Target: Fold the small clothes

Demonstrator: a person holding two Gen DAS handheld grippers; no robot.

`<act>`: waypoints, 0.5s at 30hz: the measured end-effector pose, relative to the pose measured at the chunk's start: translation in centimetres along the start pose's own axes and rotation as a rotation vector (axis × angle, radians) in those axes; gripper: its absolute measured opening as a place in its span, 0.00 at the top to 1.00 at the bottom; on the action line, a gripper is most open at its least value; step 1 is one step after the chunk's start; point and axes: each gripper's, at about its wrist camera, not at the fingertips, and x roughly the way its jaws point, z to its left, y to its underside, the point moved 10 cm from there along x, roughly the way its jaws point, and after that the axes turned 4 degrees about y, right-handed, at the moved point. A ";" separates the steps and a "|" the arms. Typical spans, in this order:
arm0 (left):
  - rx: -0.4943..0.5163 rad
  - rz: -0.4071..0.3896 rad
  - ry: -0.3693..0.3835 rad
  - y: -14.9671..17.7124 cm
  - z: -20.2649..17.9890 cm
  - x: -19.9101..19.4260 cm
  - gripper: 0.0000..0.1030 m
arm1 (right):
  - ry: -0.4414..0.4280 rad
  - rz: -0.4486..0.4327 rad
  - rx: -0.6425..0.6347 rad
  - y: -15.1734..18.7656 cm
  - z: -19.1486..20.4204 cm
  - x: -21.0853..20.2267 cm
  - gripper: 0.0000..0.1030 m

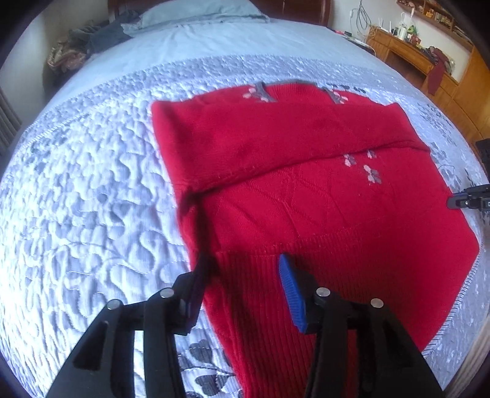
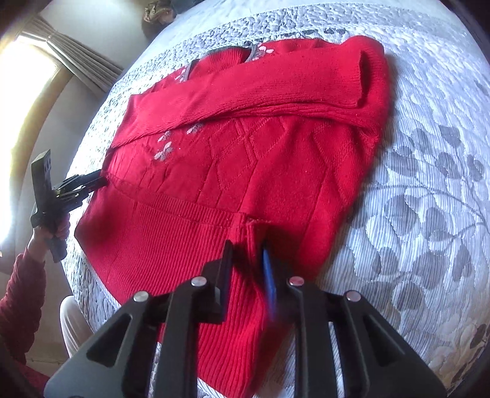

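Your red knitted sweater (image 1: 306, 189) lies flat on the grey quilted bedspread (image 1: 92, 199), sleeves folded across. Your left gripper (image 1: 242, 275) is wide open over the ribbed hem's left edge; your right gripper (image 2: 246, 260), partly open, straddles a raised hem fold. Free quilt lies on both sides.

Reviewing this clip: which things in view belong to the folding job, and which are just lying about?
Part of the job:
- red knit sweater, sleeves already folded across its chest
- left tongs, open over the ribbed hem
- right tongs, nearly closed at the hem

Just lying about:
- quilted bedspread
- pillow
- dark clothes by the pillow
- wooden desk with clutter
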 end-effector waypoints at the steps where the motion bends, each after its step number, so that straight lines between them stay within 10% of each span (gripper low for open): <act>1: -0.005 0.002 0.003 0.1 0.0 0.1 0.54 | -0.004 0.002 0.002 0.0 0.0 0.1 0.79; 4: -0.059 -0.004 0.036 0.3 0.2 0.3 0.56 | -0.031 0.003 0.014 0.1 0.3 0.2 0.66; 7: -0.072 -0.003 0.067 0.6 -0.2 0.1 0.81 | -0.022 0.002 -0.001 0.1 0.7 0.3 0.64; 10: -0.046 -0.016 0.044 0.7 -0.7 -0.7 0.93 | 0.008 0.000 -0.029 0.1 1.1 0.3 0.87; 15: -0.073 -0.095 0.019 0.1 -0.6 -3.2 0.95 | -0.050 -0.061 -0.023 -0.2 2.0 -1.9 0.90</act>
